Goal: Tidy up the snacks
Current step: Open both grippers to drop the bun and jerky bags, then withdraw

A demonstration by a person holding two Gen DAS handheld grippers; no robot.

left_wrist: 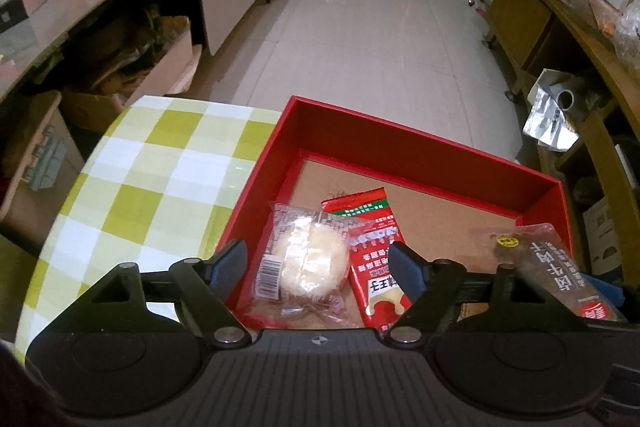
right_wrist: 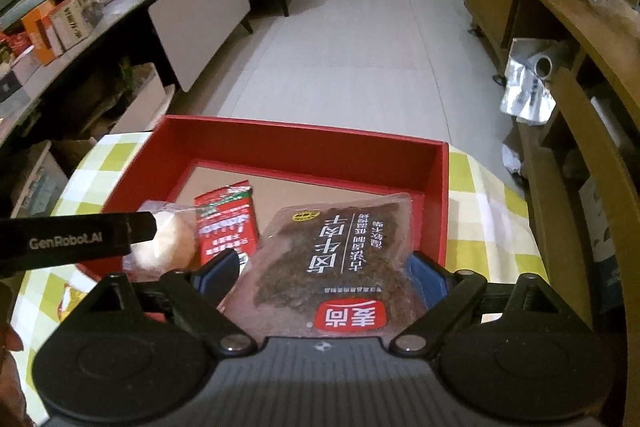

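Right gripper (right_wrist: 320,267) pinches the clear plastic packet of brown dried beef (right_wrist: 332,259) over the red cardboard box (right_wrist: 304,143), apparently for placing. Left gripper (left_wrist: 318,261) gapes empty above the boxed round pastry packet (left_wrist: 308,259).

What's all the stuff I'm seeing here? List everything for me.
Box: one, red, on the table, open.
Round pastry: one, pale, clear wrapper, in the box's near left.
Red snack packet: one, in the box beside the pastry.
Dried beef packet: one, brown, over the box's near right.
Table: one, green-and-white check cloth.
Left gripper: black, jaws apart over the pastry.
Right gripper: black, jaws against the beef packet's sides.
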